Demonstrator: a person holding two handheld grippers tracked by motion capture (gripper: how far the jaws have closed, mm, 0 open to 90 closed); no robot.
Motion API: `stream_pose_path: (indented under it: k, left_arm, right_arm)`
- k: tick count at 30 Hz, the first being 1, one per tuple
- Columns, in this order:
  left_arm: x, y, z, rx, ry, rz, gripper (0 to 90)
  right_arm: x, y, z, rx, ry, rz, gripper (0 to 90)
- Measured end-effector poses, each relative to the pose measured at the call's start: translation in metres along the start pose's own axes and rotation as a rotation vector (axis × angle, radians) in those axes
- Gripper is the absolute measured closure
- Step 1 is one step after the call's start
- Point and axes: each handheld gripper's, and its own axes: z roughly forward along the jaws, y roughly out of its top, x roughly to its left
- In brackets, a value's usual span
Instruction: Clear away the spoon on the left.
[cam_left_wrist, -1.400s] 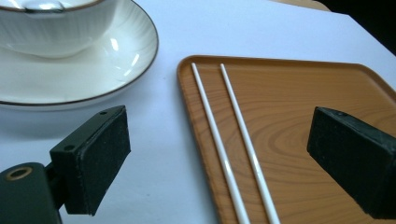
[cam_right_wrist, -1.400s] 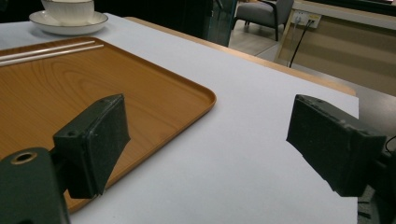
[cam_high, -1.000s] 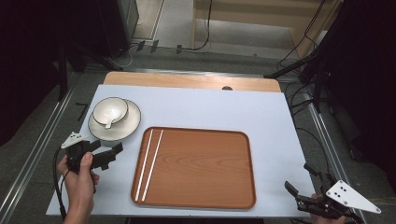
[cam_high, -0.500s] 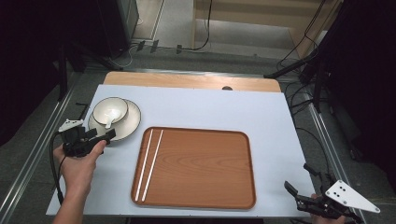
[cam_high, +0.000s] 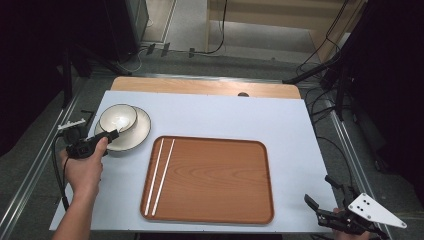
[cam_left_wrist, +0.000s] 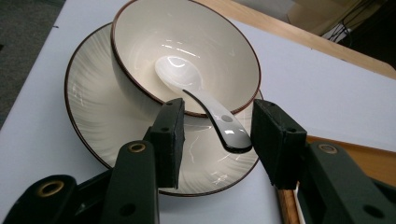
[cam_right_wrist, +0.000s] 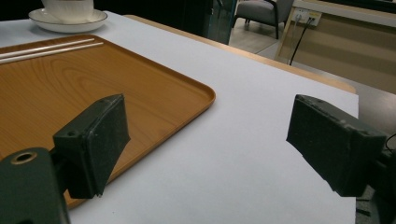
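Left gripper view, spoon (cam_left_wrist: 219, 119) handle between closing jaws, untouched

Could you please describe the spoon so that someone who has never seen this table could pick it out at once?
Start at the wooden tray and look past its far left corner, where a cream bowl sits on a matching plate. The spoon lies inside that bowl, its handle jutting over the rim. It is glossy white, short and curved, unlike the two straight chopsticks on the tray.

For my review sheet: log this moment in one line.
left hand-held gripper: closing around spoon handle, pads not touching | spoon in bowl on plate | right hand-held gripper: open, idle
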Motion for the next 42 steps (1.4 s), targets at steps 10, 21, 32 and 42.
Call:
stream_pose_path:
  k: [10, 21, 32, 42]
  left_arm:
    - [-0.001, 0.002, 0.006, 0.011, -0.019, -0.030, 70.7]
    - [-0.003, -0.001, 0.000, -0.007, 0.011, 0.054, 86.2]
    - [-0.009, 0.000, -0.018, -0.085, 0.033, 0.093, 86.5]
    - [-0.020, -0.003, -0.039, -0.131, -0.012, 0.118, 86.5]
  right_arm:
    - [0.000, 0.000, 0.001, 0.003, 0.004, -0.001, 13.2]
    - [0.000, -0.001, 0.000, 0.004, 0.004, 0.005, 13.2]
    - [0.000, 0.000, 0.000, 0.000, 0.004, 0.002, 13.2]
    - [0.001, 0.000, 0.001, 0.001, 0.004, 0.001, 13.2]
